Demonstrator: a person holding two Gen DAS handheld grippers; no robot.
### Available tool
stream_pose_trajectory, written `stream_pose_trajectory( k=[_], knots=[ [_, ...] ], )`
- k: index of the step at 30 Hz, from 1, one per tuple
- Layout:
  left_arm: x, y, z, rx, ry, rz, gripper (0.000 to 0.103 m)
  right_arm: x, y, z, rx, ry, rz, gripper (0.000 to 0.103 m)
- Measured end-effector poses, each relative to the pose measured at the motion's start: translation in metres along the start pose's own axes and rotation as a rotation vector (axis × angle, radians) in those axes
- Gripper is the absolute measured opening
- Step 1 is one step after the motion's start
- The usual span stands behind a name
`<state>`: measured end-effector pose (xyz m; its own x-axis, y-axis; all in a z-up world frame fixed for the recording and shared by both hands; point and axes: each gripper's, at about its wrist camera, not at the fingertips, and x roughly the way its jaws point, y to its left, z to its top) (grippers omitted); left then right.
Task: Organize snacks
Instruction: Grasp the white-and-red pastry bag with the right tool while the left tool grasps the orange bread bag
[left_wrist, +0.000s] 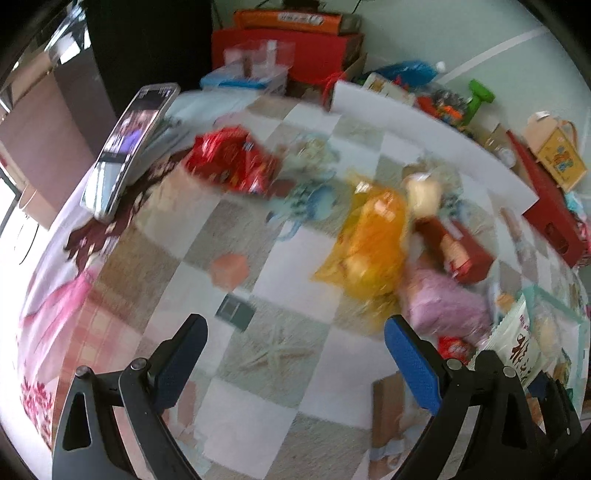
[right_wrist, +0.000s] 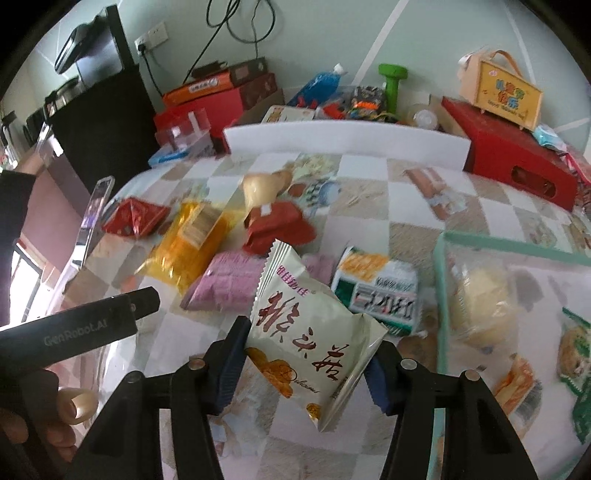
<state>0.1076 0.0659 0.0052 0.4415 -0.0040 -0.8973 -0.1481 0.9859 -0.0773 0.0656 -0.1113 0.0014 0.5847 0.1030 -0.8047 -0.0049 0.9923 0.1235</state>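
I'm pinching a cream snack packet (right_wrist: 310, 332) in the right gripper (right_wrist: 304, 363) over the checkered surface (right_wrist: 369, 173); left gripper (left_wrist: 295, 369) is hanging spread, boxes crowding the green wall (right_wrist: 314, 33).

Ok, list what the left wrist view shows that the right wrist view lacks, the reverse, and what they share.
Left wrist only: the open, empty left gripper and a small orange square packet.
Right wrist only: the right gripper shut on a cream snack pouch with red lettering, and a green-and-white packet.
Both: the yellow bag, the pink packet, the checked tablecloth.
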Motion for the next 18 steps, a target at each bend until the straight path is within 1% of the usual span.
stream_pose_trajectory(
  k=[5, 8, 9, 10, 12, 17, 18],
  knots=[
    [-0.010, -0.016, 0.009, 0.042, -0.097, -0.035, 0.097, -0.008, -0.016, 0.009, 0.041, -0.031, -0.007, 0.060],
    [-0.008, -0.025, 0.012, 0.075, -0.125, -0.039, 0.096, -0.009, -0.025, 0.012, 0.066, -0.034, -0.012, 0.060],
    [-0.006, -0.029, 0.013, 0.086, -0.132, -0.041, 0.092, -0.009, -0.027, 0.012, 0.071, -0.034, -0.012, 0.060],
    [-0.005, -0.031, 0.015, 0.091, -0.136, -0.043, 0.085, -0.009, -0.028, 0.012, 0.076, -0.034, -0.011, 0.060],
    [0.001, -0.035, 0.019, 0.097, -0.137, -0.047, 0.076, -0.009, -0.031, 0.012, 0.079, -0.033, -0.010, 0.060],
    [0.014, -0.041, 0.023, 0.119, -0.134, -0.050, 0.075, -0.007, -0.032, 0.012, 0.075, -0.027, -0.013, 0.060],
    [0.017, -0.042, 0.023, 0.121, -0.128, -0.052, 0.070, -0.007, -0.032, 0.011, 0.076, -0.026, -0.013, 0.060]
  ],
)
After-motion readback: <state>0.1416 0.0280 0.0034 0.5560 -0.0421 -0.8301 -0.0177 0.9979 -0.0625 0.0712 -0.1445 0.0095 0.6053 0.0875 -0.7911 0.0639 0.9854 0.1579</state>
